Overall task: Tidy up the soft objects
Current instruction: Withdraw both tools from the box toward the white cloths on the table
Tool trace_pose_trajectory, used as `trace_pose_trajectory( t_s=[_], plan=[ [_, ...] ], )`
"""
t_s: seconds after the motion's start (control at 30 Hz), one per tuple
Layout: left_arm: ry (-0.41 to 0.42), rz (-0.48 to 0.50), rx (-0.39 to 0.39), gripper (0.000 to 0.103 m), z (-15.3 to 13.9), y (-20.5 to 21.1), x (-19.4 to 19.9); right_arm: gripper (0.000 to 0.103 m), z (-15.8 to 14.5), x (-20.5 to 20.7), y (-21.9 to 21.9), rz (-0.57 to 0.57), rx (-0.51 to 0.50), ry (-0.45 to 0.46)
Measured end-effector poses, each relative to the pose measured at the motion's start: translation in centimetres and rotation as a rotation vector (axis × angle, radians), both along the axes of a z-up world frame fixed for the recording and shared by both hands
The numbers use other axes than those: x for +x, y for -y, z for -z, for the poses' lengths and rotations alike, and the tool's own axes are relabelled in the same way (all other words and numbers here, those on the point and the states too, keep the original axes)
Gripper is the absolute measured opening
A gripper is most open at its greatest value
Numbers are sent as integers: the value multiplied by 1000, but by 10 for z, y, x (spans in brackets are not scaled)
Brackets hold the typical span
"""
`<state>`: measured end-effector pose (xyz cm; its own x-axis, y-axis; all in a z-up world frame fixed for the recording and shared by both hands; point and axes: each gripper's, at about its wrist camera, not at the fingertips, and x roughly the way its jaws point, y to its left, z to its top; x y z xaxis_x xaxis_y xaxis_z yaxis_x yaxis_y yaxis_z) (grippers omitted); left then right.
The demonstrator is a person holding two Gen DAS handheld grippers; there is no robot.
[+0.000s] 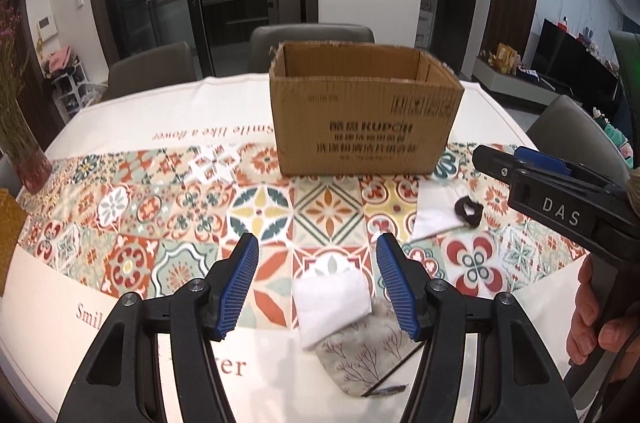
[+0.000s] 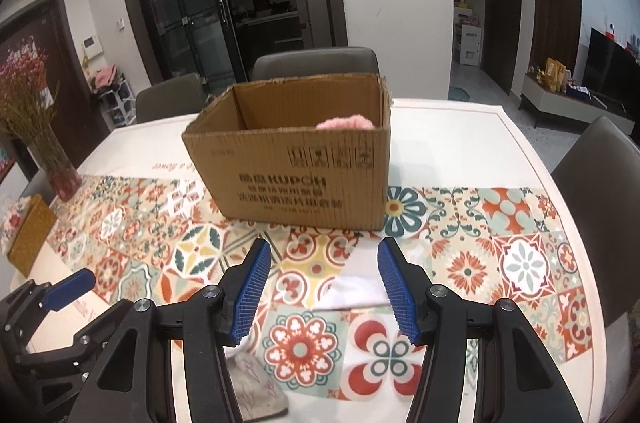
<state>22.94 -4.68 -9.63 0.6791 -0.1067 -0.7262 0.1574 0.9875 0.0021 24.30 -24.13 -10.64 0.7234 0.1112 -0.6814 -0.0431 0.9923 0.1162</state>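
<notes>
Both ribbed tongs, left point(image 1: 316, 277) and right point(image 2: 324, 285), gape; fluffy white cloth point(image 1: 331, 301) below.

Both tongs hover above the worktop point(image 1: 60, 295), short of the cardboard box point(image 1: 360, 127). The left tongs point(image 1: 316, 283) gape wide, empty; the right tongs point(image 2: 324, 287) likewise, a bare hand point(image 1: 592, 319) gripping their handle.

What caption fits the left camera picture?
Open left gripper above a white cloth, cardboard box beyond.
</notes>
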Motion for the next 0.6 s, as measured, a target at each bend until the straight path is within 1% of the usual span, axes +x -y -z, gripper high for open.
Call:
trace_pose_trajectory(
  t_s=[0.33, 0.6],
  plan=[
    [-52, -7, -9, 61, 29, 3, -4, 57, 38, -2, 4, -4, 22, -65],
    [-95, -8, -4, 61, 52, 8, 2, 57, 60, 4, 4, -12, -2, -99]
  ],
)
